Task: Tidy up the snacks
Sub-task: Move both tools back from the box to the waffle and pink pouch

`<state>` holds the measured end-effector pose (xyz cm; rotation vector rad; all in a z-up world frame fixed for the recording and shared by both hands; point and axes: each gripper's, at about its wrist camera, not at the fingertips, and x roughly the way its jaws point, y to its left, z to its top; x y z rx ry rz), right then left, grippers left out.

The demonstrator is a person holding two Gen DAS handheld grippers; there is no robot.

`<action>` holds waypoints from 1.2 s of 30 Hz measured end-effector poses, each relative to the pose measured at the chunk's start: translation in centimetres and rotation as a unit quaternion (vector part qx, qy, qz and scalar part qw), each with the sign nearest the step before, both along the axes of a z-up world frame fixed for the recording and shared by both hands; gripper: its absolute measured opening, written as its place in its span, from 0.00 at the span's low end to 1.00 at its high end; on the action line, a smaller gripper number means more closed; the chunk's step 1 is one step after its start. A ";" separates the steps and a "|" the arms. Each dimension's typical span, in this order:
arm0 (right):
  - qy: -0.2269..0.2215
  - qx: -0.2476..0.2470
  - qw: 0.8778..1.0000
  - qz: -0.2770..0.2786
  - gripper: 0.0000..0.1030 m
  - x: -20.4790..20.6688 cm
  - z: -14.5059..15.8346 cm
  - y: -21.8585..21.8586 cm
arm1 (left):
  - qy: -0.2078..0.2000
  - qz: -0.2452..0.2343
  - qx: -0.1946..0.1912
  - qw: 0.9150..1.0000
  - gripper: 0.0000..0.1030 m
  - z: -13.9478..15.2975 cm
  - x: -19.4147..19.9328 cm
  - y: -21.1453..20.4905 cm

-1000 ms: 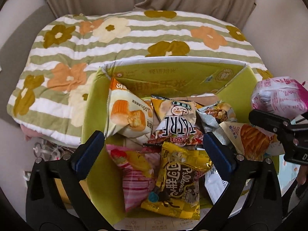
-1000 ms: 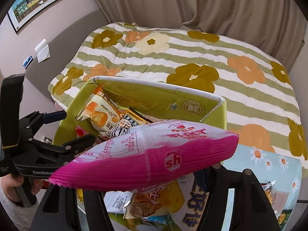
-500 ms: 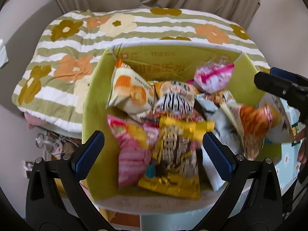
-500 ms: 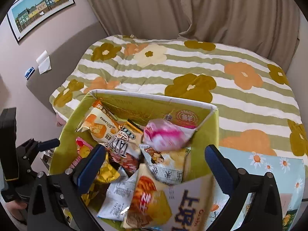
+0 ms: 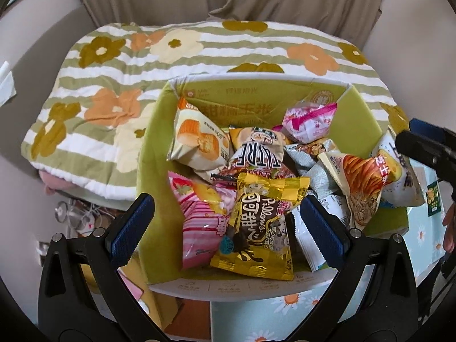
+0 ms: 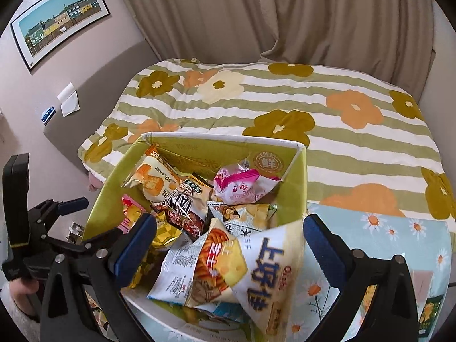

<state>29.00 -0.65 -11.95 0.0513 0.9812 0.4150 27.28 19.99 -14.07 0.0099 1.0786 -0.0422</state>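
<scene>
A green cardboard box (image 5: 154, 154) (image 6: 293, 199) holds several snack bags. The pink-and-white snack bag (image 5: 309, 121) (image 6: 242, 186) lies in the box's far right corner. A yellow-and-brown bag (image 5: 262, 222) and a pink striped bag (image 5: 199, 222) lie at the near side. My left gripper (image 5: 228, 222) hangs open above the box's near edge, nothing between its blue pads. My right gripper (image 6: 230, 242) is open over the box's near right side, above an orange-and-white chips bag (image 6: 228, 265), gripping nothing. In the left wrist view one dark finger of the right gripper (image 5: 424, 148) pokes in from the right edge.
Behind the box lies a bed with a green-striped flowered quilt (image 6: 256, 105) and beige curtains (image 6: 270, 14). The box stands on a table with a light-blue daisy cloth (image 6: 399, 228). More packets (image 6: 427, 313) lie on the cloth to the right. A hand (image 6: 20, 290) holds the left gripper.
The right gripper opened and let go of the pink-and-white bag, which dropped into the box's far right corner. Both grippers have drawn back and slightly up from the box.
</scene>
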 end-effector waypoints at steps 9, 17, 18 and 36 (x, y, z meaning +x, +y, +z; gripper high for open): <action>-0.017 -0.001 1.000 -0.019 0.99 -2.0 1.5 -0.8 | -0.022 -0.003 0.001 1.000 0.99 2.5 0.3 1.6; -0.024 -0.006 0.999 -0.044 0.99 -3.4 2.1 -2.1 | -0.023 -0.026 -0.006 0.999 0.99 2.5 0.3 0.3; -0.026 -0.007 0.998 -0.048 0.99 -3.6 2.2 -2.4 | -0.023 -0.031 -0.007 0.999 0.99 2.5 0.3 -0.2; -0.083 -0.048 0.985 -0.145 0.99 -9.4 7.7 -20.8 | -0.069 -0.131 -0.027 0.989 0.99 6.2 -2.7 -18.2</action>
